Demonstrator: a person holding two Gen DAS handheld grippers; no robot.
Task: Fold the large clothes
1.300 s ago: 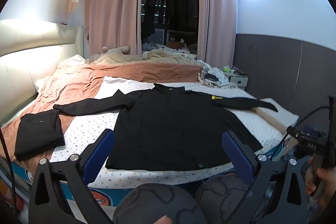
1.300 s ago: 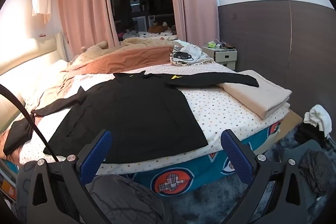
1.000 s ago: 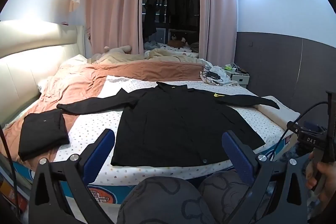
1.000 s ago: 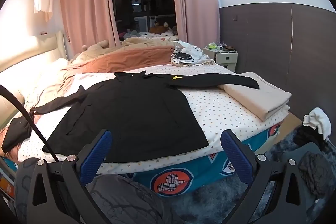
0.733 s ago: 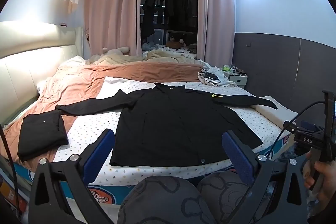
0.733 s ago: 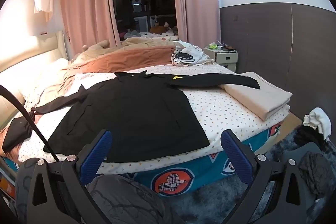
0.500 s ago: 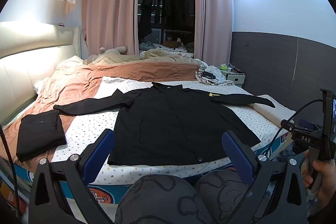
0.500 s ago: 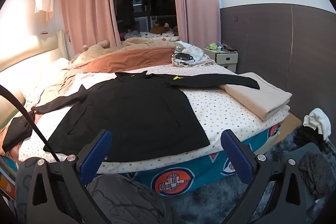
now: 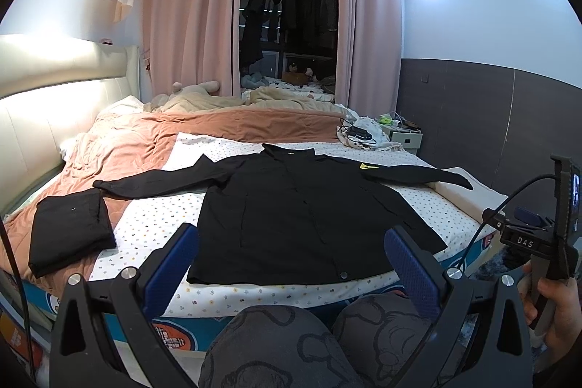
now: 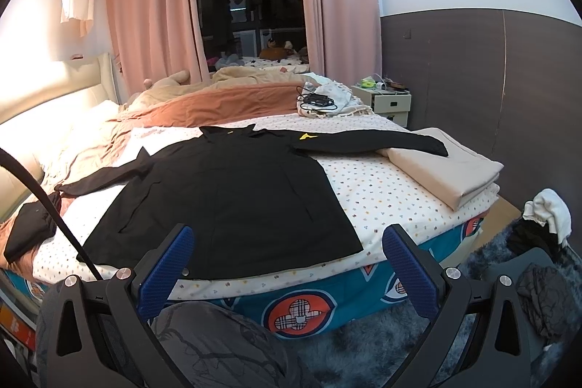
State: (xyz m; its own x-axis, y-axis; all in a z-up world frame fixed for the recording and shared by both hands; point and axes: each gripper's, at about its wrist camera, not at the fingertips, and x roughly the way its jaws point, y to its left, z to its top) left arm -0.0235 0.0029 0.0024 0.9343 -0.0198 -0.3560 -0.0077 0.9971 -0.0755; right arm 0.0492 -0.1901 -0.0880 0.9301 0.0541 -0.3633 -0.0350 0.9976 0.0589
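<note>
A large black long-sleeved jacket (image 9: 291,210) (image 10: 232,199) lies spread flat on the dotted sheet of the bed (image 9: 156,217), both sleeves stretched out sideways, hem towards me. Its right sleeve end rests on a folded beige blanket (image 10: 447,166). My left gripper (image 9: 291,253) is open and holds nothing, hovering short of the hem above the person's knees (image 9: 276,344). My right gripper (image 10: 287,253) is open too, empty, near the hem's right corner at the bed edge. A hand (image 9: 556,300) holding the other gripper's handle shows in the left wrist view.
A folded black garment (image 9: 69,231) lies at the bed's near left corner. A rumpled pink duvet (image 9: 225,130) covers the far half. Cables and cloths (image 10: 323,100) sit at the far right, by a nightstand (image 10: 389,100). Clothes (image 10: 542,235) are piled on the grey rug.
Both views shifted only slightly; the left wrist view wobbled up and down a little. The jacket has not moved and both grippers stayed open.
</note>
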